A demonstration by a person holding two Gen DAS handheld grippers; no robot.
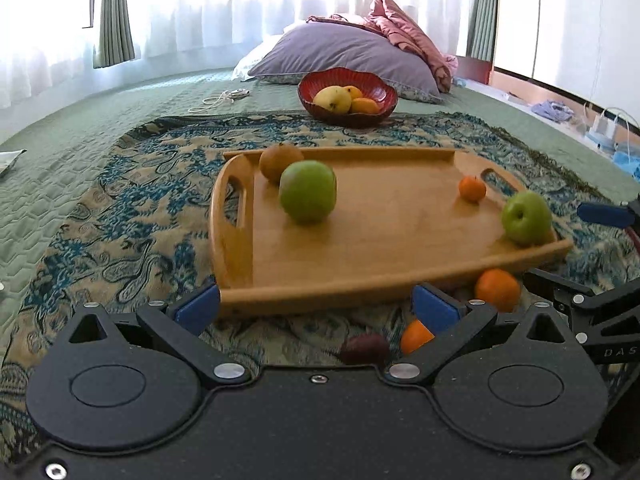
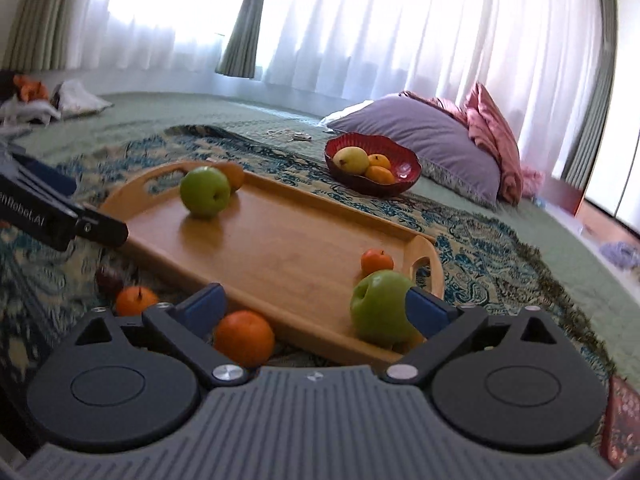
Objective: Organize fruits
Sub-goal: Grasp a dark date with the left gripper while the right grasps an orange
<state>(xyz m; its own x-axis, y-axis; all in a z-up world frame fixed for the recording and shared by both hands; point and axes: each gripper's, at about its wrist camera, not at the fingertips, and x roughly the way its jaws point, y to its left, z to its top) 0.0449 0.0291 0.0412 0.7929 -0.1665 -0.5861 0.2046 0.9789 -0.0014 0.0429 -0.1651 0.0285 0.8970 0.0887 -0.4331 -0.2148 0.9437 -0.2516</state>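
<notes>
A wooden tray (image 1: 380,240) lies on a patterned cloth on the bed. On it are a big green apple (image 1: 308,191), a brown fruit (image 1: 280,161) behind it, a small orange (image 1: 472,188) and a second green apple (image 1: 526,218) at the right corner. Off the tray, on the cloth, lie two oranges (image 1: 497,289) (image 1: 415,335) and a dark plum (image 1: 365,349). My left gripper (image 1: 318,308) is open and empty, just before the tray's near edge. My right gripper (image 2: 316,306) is open, with the corner apple (image 2: 382,307) touching its right finger and an orange (image 2: 245,337) below.
A red bowl (image 1: 348,94) holding a yellow fruit and oranges stands beyond the tray, in front of a purple pillow (image 1: 348,54) and pink bedding. A white cable lies on the green quilt at the back left. The left gripper shows at the right view's left edge.
</notes>
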